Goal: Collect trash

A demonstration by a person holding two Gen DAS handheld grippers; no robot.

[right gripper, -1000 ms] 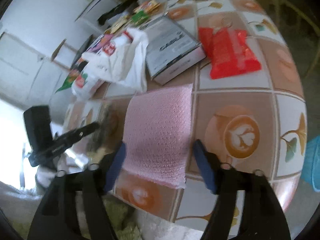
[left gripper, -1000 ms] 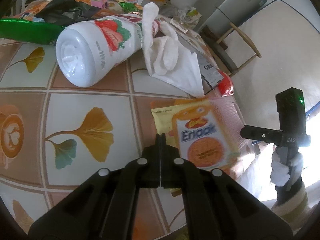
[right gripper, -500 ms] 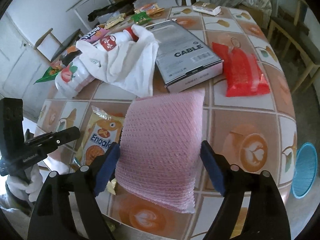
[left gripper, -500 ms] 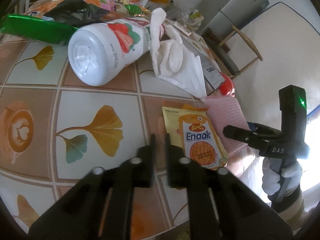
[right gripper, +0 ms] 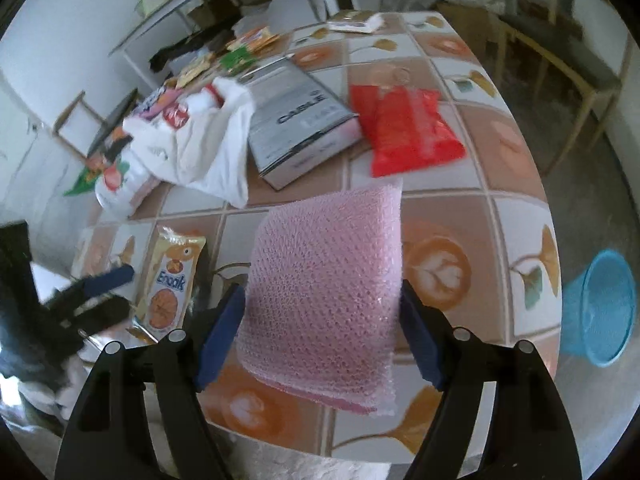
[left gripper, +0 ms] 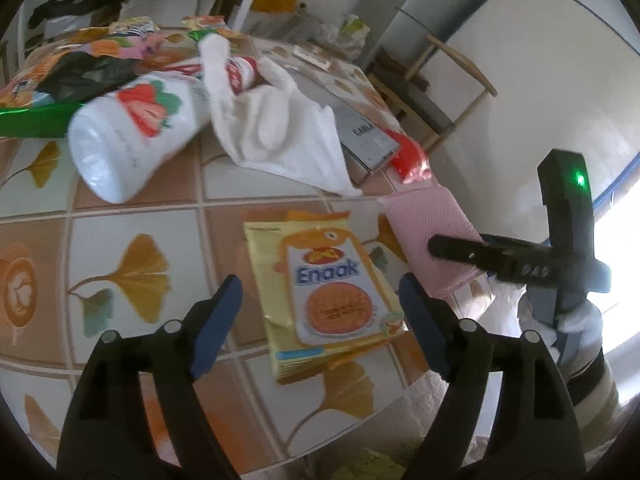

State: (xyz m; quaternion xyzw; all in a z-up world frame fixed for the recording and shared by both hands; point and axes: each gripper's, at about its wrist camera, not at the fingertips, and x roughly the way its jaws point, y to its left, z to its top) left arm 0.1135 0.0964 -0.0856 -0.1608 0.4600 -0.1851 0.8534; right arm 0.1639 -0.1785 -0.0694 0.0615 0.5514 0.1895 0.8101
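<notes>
Between the right gripper (right gripper: 320,328) pads, the pink bubble-wrap pouch (right gripper: 324,292) is held; this soft pouch may slip. The left gripper (left gripper: 318,300) is opening, empty, above the yellow snack packet (left gripper: 326,288).

Yellow Enaak packet (left gripper: 326,292) between opening gripper (left gripper: 320,300) jaws

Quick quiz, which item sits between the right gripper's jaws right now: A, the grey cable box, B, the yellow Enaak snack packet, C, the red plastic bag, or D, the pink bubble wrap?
D: in the right wrist view the pink bubble wrap fills the gap between the right gripper jaws, while the Enaak snack packet lies off to the side on the table.
</notes>
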